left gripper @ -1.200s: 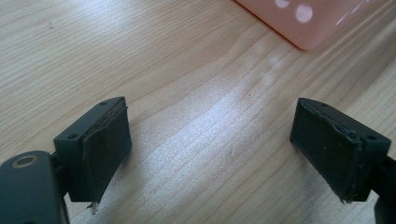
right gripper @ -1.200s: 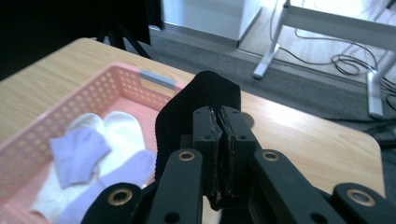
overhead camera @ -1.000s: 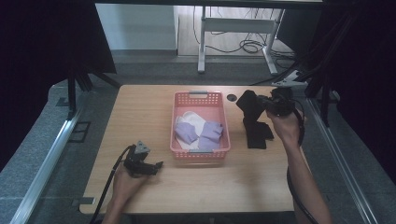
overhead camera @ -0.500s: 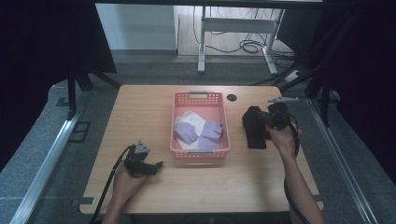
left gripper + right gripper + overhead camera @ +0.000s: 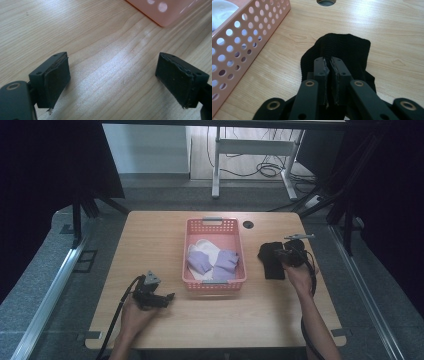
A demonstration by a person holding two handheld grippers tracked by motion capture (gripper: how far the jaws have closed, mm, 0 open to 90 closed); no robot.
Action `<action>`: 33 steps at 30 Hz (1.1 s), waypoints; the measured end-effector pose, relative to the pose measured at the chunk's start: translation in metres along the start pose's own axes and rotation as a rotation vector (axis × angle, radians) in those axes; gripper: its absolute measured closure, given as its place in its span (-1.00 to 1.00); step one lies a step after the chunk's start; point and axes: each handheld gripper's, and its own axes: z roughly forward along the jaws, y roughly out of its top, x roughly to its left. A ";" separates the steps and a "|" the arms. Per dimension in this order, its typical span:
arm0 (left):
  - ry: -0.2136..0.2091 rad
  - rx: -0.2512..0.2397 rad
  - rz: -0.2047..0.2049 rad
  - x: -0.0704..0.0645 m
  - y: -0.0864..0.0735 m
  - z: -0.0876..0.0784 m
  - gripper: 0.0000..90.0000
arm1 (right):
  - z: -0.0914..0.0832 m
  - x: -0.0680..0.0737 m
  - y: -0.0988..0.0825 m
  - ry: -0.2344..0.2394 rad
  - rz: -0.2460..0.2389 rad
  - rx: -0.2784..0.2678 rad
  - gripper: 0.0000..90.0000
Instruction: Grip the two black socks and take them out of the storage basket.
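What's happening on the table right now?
A person is working with two hand-held grippers. The right gripper has a black sock down on the table, right of the pink basket; its jaws, nearly shut over the sock, have just been opening. The left gripper rests open near the basket's front left corner with nothing between its jaws. In the basket lie purple socks and white cloth.
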 end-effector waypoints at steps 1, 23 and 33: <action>0.000 0.000 0.000 0.000 0.000 0.000 -0.73 | 0.000 0.000 0.000 -0.001 -0.002 0.000 0.67; 0.000 0.001 0.001 0.000 0.000 0.000 -0.73 | -0.043 0.014 0.015 0.066 -0.062 -0.071 -0.29; 0.001 0.004 0.004 0.000 0.000 0.000 -0.73 | -0.066 0.025 0.008 0.093 -0.081 -0.093 -0.45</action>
